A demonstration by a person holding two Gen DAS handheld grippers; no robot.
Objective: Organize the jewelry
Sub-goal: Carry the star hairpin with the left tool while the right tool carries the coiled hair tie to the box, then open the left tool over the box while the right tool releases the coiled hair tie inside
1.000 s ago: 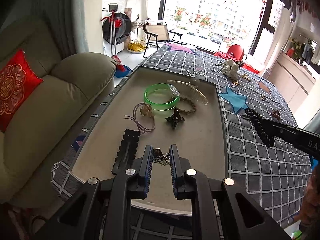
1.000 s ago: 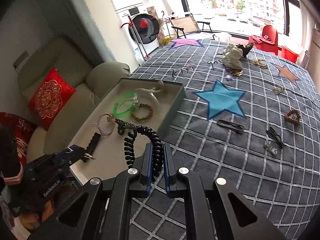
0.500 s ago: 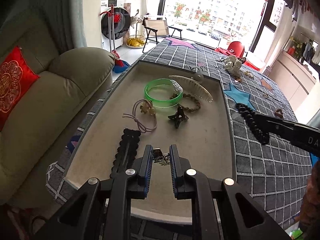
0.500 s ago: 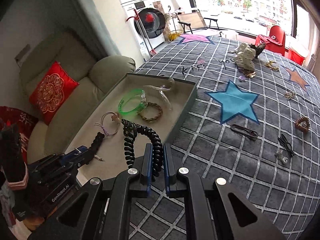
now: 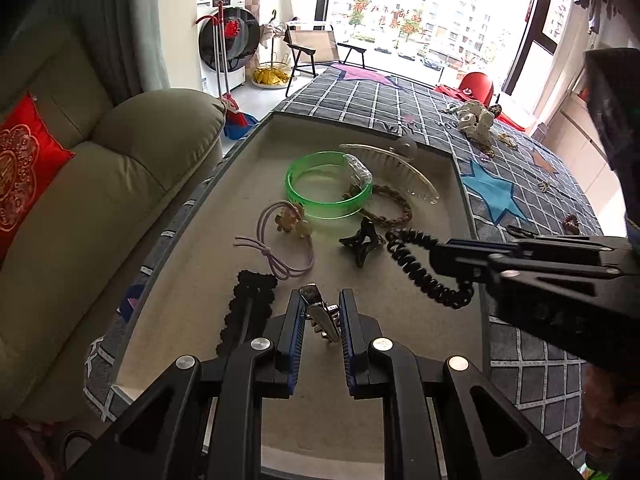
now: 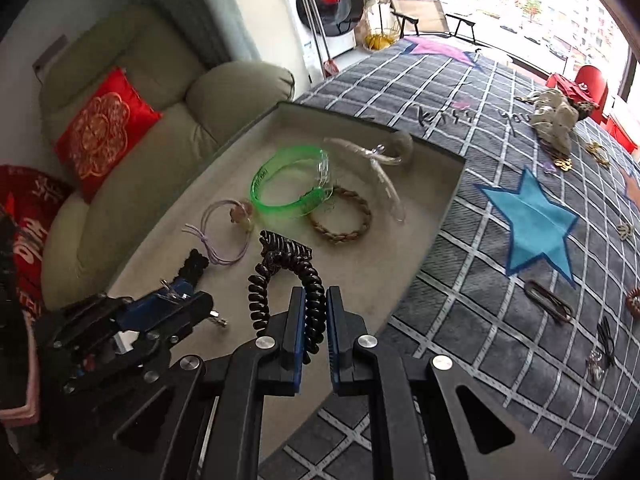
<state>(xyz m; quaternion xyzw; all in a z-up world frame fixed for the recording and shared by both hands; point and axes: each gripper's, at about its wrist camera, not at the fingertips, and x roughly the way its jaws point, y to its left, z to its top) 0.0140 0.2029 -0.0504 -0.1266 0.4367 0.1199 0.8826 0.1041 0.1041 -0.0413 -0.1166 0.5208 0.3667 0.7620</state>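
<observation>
A beige tray (image 5: 420, 344) (image 6: 372, 264) lies on the grey checked cloth. It holds a green bangle (image 5: 326, 190) (image 6: 288, 186), a braided ring (image 5: 390, 206), a clear hair claw (image 5: 394, 166), a purple hair tie (image 5: 280, 248), a black claw clip (image 5: 362, 242) and a black lace clip (image 5: 246, 316). My left gripper (image 5: 320, 316) is shut on a small metal clip (image 5: 320, 312) over the tray's near end. My right gripper (image 6: 316, 320) is shut on a black coil hair tie (image 6: 288, 276) (image 5: 420, 264), held over the tray beside the claw clip.
Loose pieces lie on the cloth to the right: a brown clip (image 6: 548, 300), a black clip (image 6: 606, 338), a cream scrunchie (image 6: 556, 120). A beige sofa (image 5: 80, 220) with a red cushion (image 5: 20, 168) stands left of the tray.
My right gripper has carried the coil hair tie leftwards from over the cloth to over the tray. My left gripper keeps the metal clip over the tray's near end.
</observation>
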